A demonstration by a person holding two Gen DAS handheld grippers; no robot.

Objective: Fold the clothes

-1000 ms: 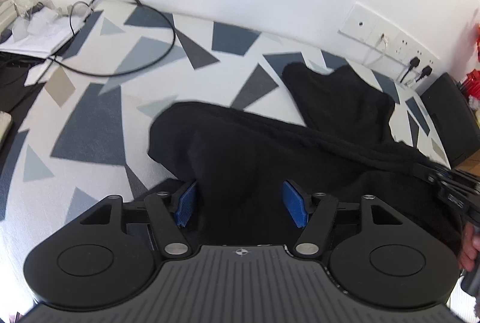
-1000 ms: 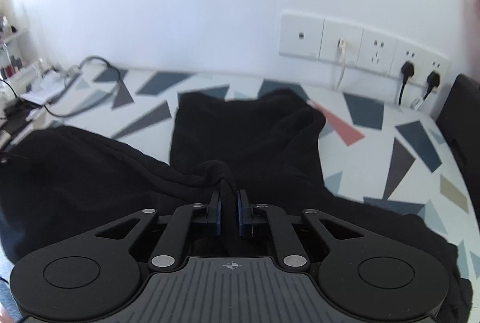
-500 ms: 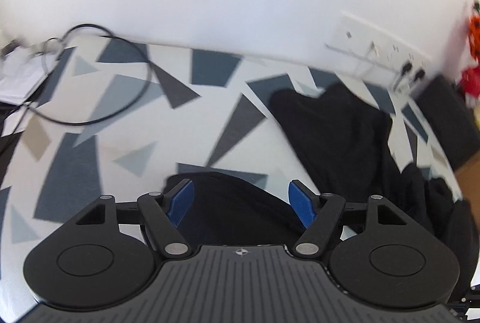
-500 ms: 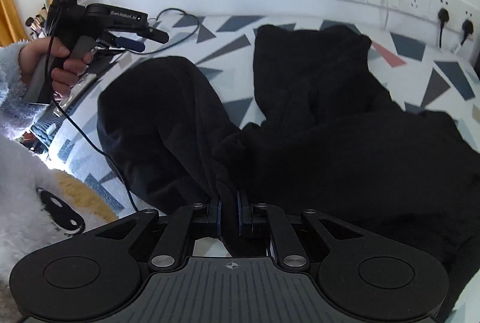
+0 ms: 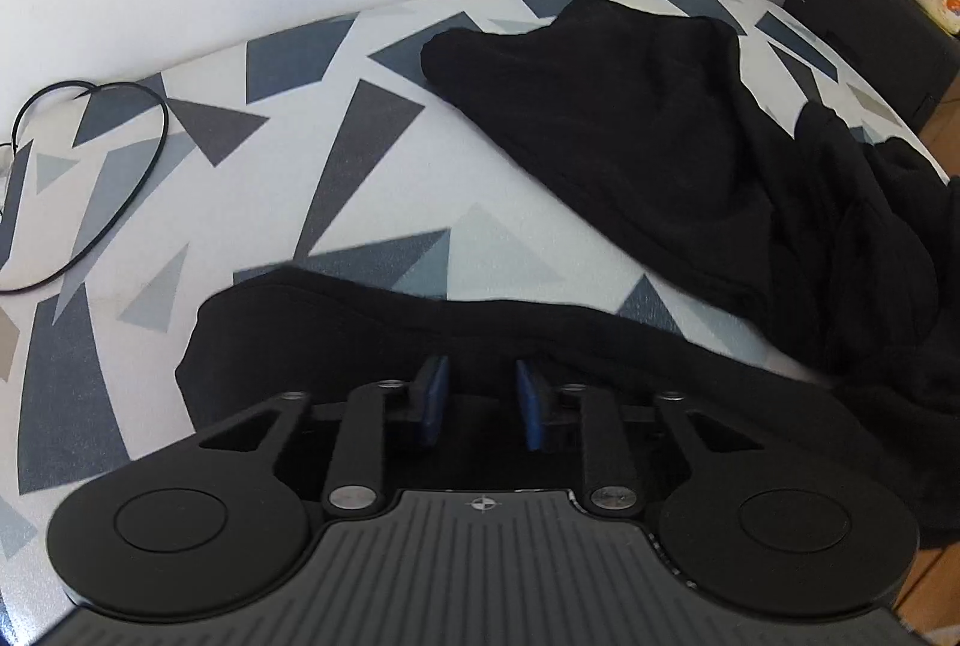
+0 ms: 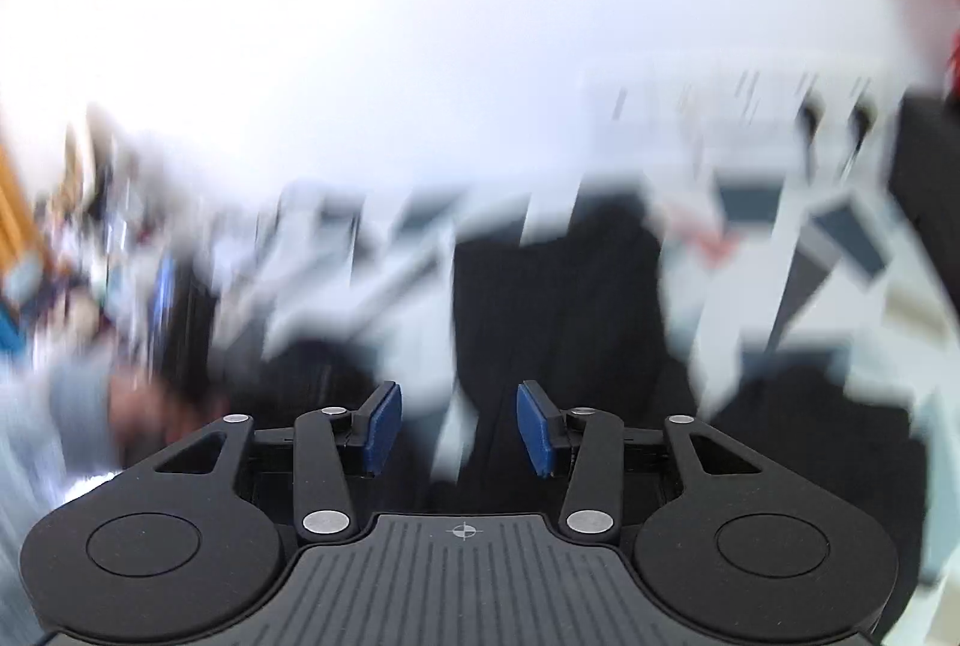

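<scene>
Moved since last frame: my right gripper (image 6: 459, 427) has let go of the black garment (image 5: 630, 153), jaws opening with nothing between them, view blurred. Left gripper (image 5: 480, 400): jaws closing over the garment's near edge, pads not yet pressing. Garment spreads beyond across the patterned table (image 5: 360, 202).

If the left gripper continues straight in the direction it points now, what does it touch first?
Most likely the black garment. The left gripper points down at the near fold, and its jaws are closing with the cloth between them. The patterned table cover lies beyond; exact depth is unclear.
</scene>
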